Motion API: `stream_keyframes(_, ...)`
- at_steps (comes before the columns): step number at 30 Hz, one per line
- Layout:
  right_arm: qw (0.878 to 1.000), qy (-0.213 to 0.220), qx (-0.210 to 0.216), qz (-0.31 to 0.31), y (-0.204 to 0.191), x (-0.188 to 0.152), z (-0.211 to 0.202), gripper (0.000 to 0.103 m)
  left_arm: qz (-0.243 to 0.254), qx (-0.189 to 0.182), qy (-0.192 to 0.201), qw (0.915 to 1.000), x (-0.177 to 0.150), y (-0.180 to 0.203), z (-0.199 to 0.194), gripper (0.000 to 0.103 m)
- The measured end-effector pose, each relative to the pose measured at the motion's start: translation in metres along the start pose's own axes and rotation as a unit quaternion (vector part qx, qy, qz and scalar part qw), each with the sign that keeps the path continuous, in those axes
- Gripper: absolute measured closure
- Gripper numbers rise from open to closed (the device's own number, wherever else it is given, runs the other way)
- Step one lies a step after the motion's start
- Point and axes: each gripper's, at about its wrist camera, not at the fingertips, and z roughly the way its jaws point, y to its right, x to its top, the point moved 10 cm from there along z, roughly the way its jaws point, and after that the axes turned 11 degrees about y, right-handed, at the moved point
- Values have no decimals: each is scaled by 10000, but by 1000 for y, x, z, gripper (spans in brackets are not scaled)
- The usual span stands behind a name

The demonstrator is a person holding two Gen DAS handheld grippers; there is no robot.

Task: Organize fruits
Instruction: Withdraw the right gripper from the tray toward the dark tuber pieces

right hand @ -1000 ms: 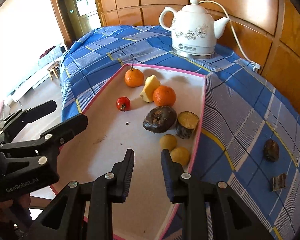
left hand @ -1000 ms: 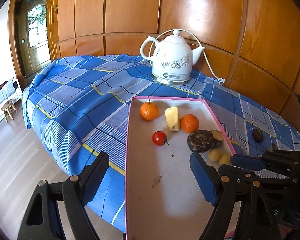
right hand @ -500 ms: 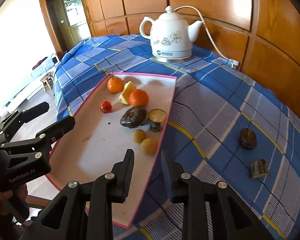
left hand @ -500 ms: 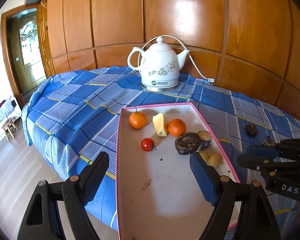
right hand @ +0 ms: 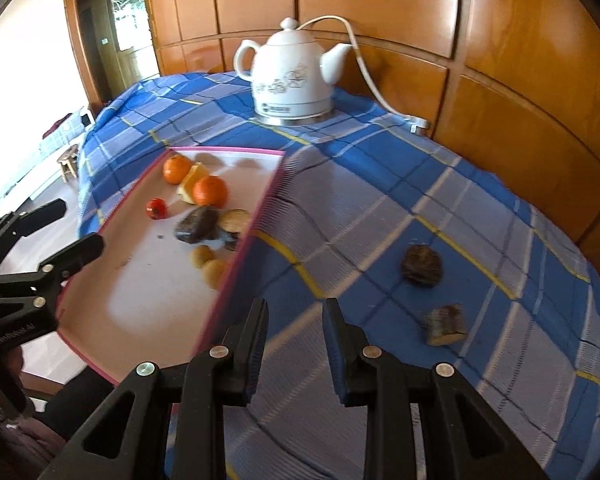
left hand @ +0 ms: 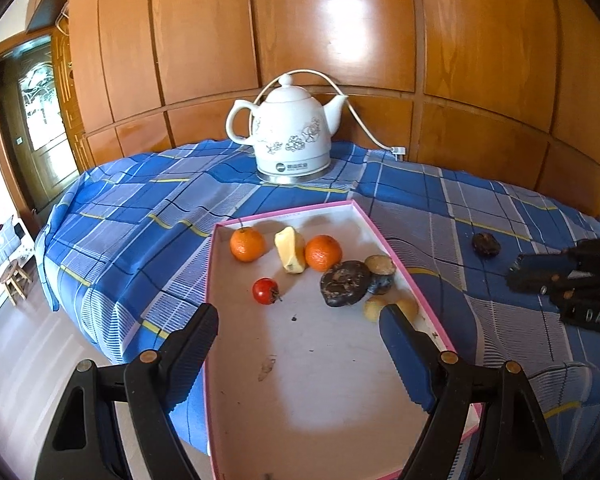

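Most of your fruit already sits in the pink tray (left hand: pixel 216 264); two dark pieces (right hand: pixel 421 265) (can't tell what kind) wait on the tabletop (right hand: pixel 380 184). Left tongs (left hand: pixel 298 344) gape wide and empty, right tongs (right hand: pixel 296 328) nearly closed, holding nothing.

It was a lived-in home, likely a dining room. Glossy wood panelling (left hand: pixel 340 40) lined the wall behind a table under a blue checked cloth (left hand: pixel 140 208). A white flowered electric kettle (left hand: pixel 290 138) stood near the table's far edge, its cord (right hand: pixel 364 60) plugged in. A glazed wooden door (left hand: pixel 40 120) and a small stool (left hand: pixel 14 280) showed at left.
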Motion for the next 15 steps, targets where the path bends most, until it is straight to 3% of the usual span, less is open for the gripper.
stream_keyframes(11, 9962, -151, -856, -101, 93, -9, -11, 75, 250, -668, -237, 9972, 5, 49, 8, 20)
stream_keyframes(15, 9926, -274, -1175, 130, 135, -21, -10, 75, 414, -842, -251, 9953, 12, 68, 12, 22)
